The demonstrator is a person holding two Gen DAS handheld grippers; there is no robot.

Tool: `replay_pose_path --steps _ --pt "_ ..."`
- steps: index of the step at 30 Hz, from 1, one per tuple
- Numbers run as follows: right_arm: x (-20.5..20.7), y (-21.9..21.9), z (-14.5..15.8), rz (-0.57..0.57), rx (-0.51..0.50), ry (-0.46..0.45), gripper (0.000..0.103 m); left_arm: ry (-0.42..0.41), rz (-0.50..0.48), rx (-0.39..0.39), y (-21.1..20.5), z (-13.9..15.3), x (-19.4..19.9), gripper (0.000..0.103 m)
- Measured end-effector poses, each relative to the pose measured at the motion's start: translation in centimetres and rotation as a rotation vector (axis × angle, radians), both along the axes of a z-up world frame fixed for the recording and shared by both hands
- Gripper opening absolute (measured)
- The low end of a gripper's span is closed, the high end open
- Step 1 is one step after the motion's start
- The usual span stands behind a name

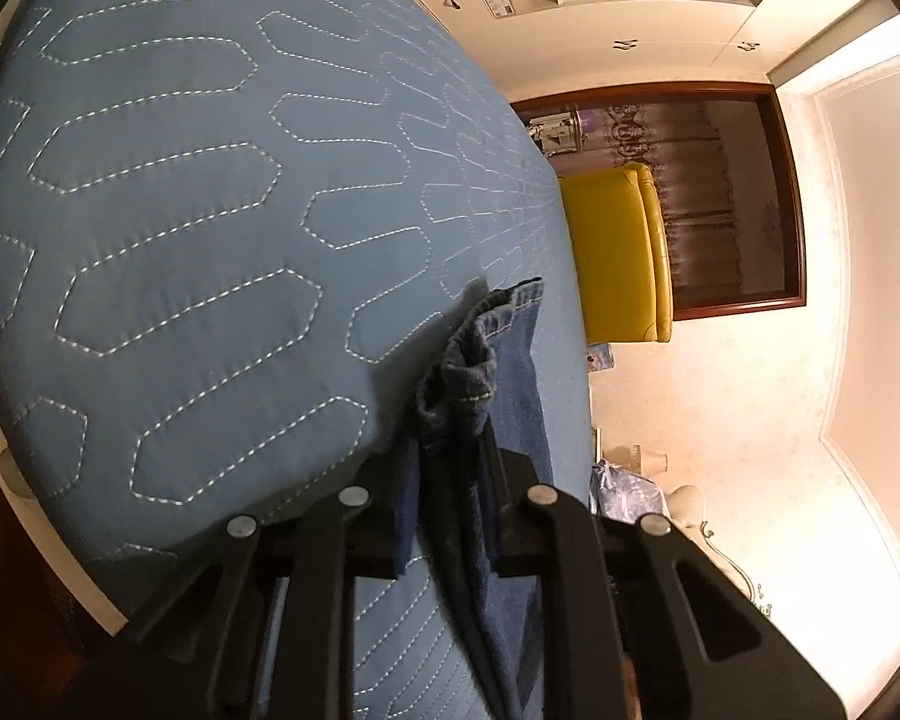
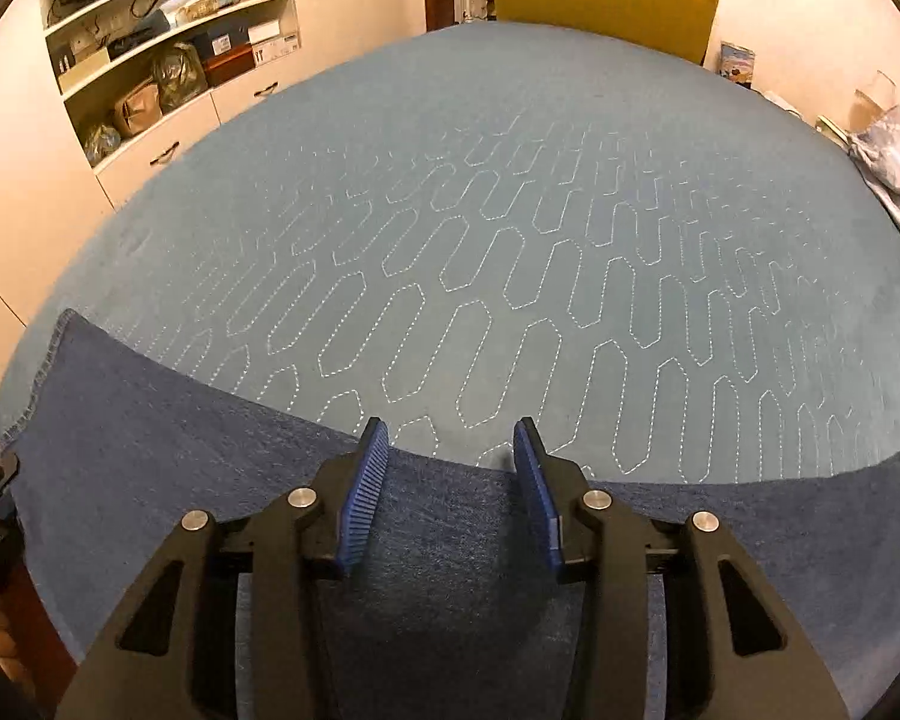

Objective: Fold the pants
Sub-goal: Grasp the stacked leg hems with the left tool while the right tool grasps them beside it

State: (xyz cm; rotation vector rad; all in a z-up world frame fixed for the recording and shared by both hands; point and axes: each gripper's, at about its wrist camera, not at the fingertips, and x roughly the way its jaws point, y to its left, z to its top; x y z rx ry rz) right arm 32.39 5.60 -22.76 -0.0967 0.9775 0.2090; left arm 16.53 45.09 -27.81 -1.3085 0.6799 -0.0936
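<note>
Left tongs [image 1: 447,516], jeans [image 1: 486,384], labels unreadable

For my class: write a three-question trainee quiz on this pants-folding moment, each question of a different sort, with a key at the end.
1. True or false: the left claw is clamped on a bunched part of the jeans.
2. Multiple choice: between the right claw's pads is A) a fold of denim, B) nothing, with the jeans lying flat beneath, C) the quilt's edge.
3. Fill in: the jeans lie on a blue quilted ____ stitched with elongated hexagons.

Key: 1 true; 2 B; 3 bedspread.
</note>
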Motion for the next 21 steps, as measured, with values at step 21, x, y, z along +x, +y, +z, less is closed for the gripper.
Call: replay_pose_path --steps 21 --pt "-4.3 -20.4 6.2 -0.143 0.523 0.169 0.078 -0.225 -0.367 1.391 -31.7 23.1 0.4 0.011"
